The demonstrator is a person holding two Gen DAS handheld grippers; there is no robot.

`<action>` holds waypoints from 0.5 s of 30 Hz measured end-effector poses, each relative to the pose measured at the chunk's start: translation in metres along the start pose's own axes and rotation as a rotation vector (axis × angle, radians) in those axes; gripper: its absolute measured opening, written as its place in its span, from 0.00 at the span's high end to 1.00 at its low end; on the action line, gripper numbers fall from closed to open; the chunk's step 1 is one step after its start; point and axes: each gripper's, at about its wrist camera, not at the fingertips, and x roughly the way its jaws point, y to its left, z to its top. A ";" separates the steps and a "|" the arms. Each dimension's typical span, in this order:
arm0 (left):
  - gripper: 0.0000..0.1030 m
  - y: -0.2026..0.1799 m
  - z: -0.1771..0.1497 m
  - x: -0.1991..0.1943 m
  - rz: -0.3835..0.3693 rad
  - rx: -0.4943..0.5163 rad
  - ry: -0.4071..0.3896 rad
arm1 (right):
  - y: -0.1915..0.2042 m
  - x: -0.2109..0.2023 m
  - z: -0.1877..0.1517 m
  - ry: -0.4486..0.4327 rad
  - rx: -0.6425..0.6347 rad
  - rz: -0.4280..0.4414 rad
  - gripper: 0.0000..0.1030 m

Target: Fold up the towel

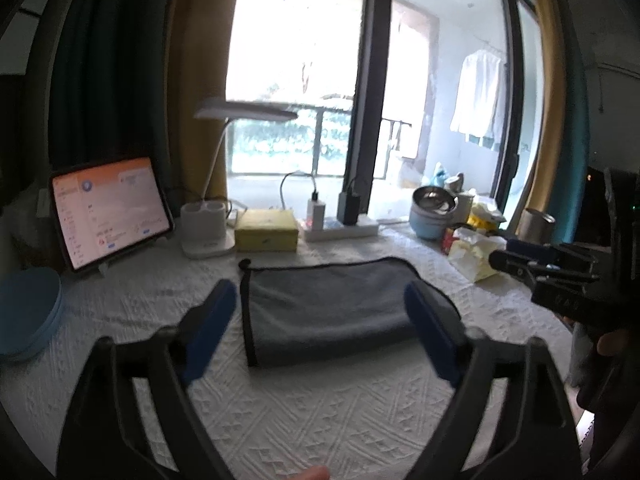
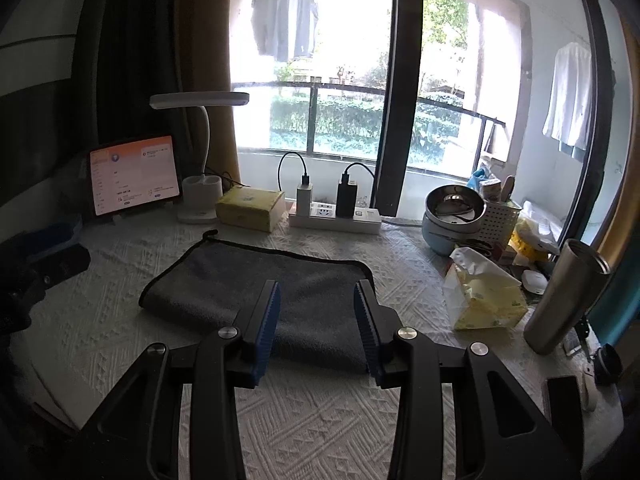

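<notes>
A grey towel (image 1: 332,308) with a black hem lies folded flat on the white textured tablecloth (image 1: 304,408); it also shows in the right wrist view (image 2: 256,280). My left gripper (image 1: 320,300) is open and empty, held above the towel's near edge, its blue pads wide apart. My right gripper (image 2: 316,300) is open and empty, above the towel's near right part. The right gripper also shows at the right edge of the left wrist view (image 1: 532,258).
At the back stand a tablet (image 1: 110,212), a desk lamp (image 1: 208,236), a yellow box (image 1: 266,234) and a power strip (image 1: 340,230). At the right are stacked bowls (image 2: 454,216), a tissue pack (image 2: 484,300) and a steel tumbler (image 2: 564,300). A blue plate (image 1: 28,316) sits left.
</notes>
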 end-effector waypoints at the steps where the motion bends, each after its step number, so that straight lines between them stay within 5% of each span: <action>1: 0.09 -0.001 0.001 -0.004 -0.001 0.010 -0.019 | 0.001 -0.003 -0.001 -0.003 -0.001 -0.003 0.61; 15: 0.01 -0.007 0.016 -0.033 0.027 0.050 -0.138 | 0.013 -0.053 0.005 -0.169 -0.053 0.000 0.47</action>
